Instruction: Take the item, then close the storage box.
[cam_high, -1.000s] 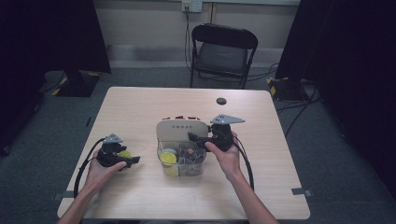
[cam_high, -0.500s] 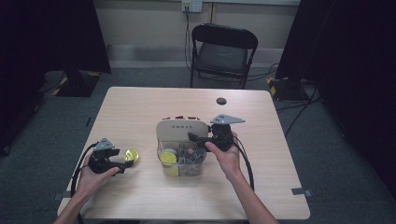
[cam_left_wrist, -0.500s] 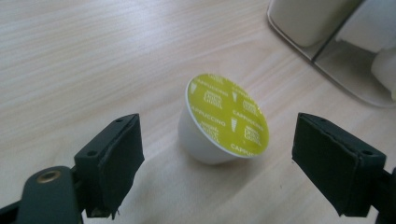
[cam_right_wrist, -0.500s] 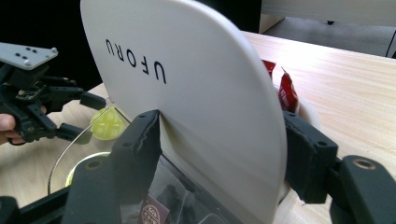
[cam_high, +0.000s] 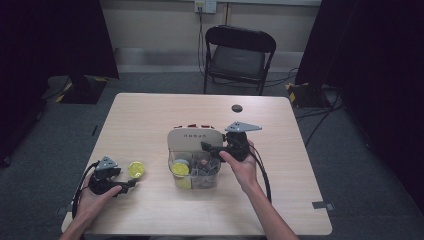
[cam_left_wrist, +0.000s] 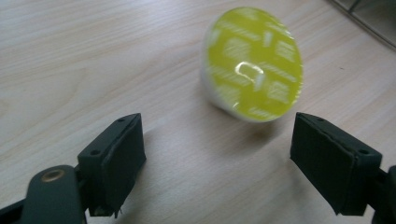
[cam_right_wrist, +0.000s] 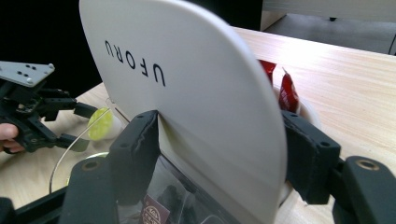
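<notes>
While my left gripper (cam_high: 131, 184) lies low near the table's (cam_high: 150, 115) seven o'clock corner, its jaws stand apart with nothing between them, and they have just been closing a little. Just beyond them, toward one o'clock from the jaw tips in the high view, a yellow-topped capsule (cam_high: 135, 169) sits on the wood, clear of both pads. In the left gripper view the capsule (cam_left_wrist: 252, 65) is tipped, its yellow foil face turned toward the camera and its pale body resting on the table behind it; it lies at about twelve o'clock from the gap between the jaws, a touch nearer the right-hand one. My right gripper (cam_high: 206, 146) reaches in from three o'clock at the organizer box (cam_high: 194, 170) in the middle of the table. In the right gripper view its jaws straddle the box's cream upright lid (cam_right_wrist: 187, 93), one pad on each side of the panel; the left-hand pad lies against the panel, the other I can't tell, and these jaws have just been opening slightly. The clear part of the box holds more capsules, one yellow one (cam_high: 179, 169) at its nine o'clock side, and red sachets (cam_right_wrist: 282, 91) stand behind the lid.
</notes>
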